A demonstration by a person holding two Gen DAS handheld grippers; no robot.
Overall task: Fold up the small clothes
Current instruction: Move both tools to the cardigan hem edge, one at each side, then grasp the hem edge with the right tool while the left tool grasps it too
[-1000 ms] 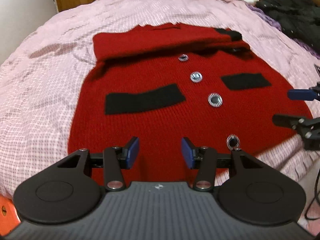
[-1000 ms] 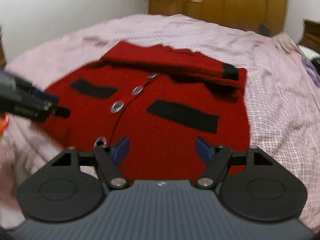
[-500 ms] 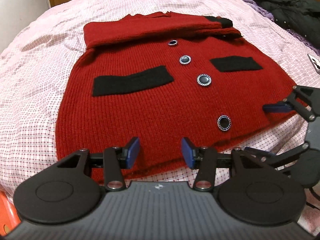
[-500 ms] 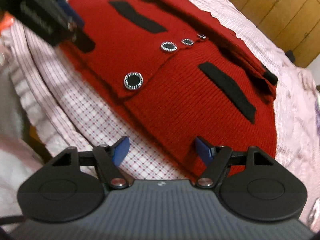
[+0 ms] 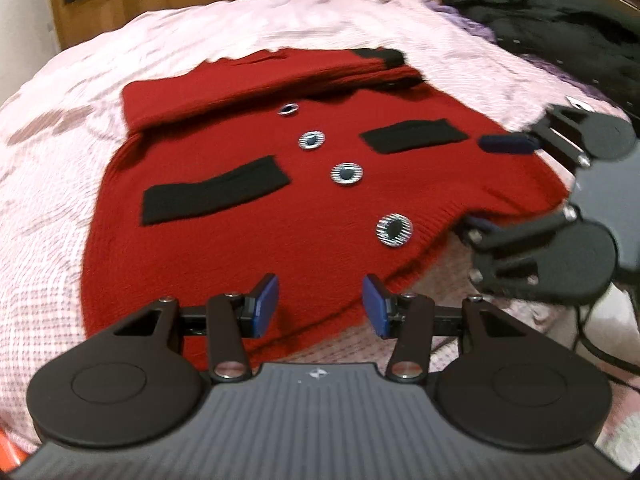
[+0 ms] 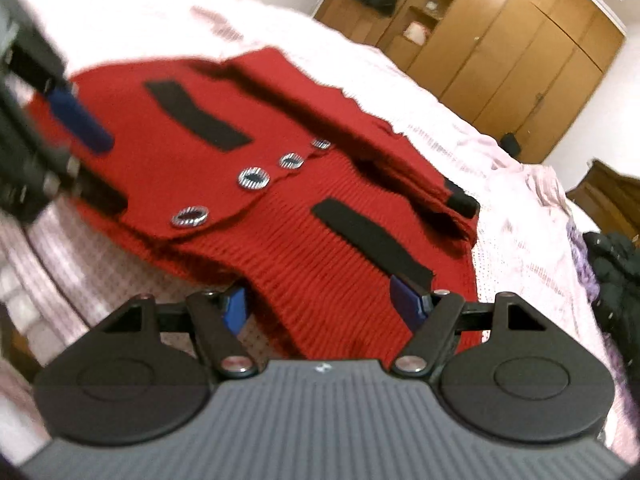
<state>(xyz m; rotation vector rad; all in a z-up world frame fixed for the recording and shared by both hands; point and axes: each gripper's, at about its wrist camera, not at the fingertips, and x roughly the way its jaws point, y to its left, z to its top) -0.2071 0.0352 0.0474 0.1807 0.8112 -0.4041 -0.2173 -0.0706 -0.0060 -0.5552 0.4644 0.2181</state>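
A small red knit cardigan point(image 5: 248, 216) with black pocket strips and several round buttons lies flat on the bed, its sleeves folded across the top. It also shows in the right wrist view point(image 6: 320, 216). My left gripper point(image 5: 320, 304) is open at the bottom hem, left of the button line. My right gripper point(image 6: 320, 304) is open with its jaws straddling the hem's right corner, one finger under the edge. The right gripper also shows in the left wrist view point(image 5: 492, 184), open around the hem corner.
The bed is covered with a pink checked sheet point(image 5: 48, 240). A pile of dark clothes point(image 5: 560, 20) lies at the far right. Wooden wardrobes point(image 6: 500, 40) stand behind the bed. A black cable point(image 5: 600, 348) hangs by the bed edge.
My right gripper has moved in onto the hem's right corner, which now lifts slightly. My left gripper has closed in on the hem. Both stay open.
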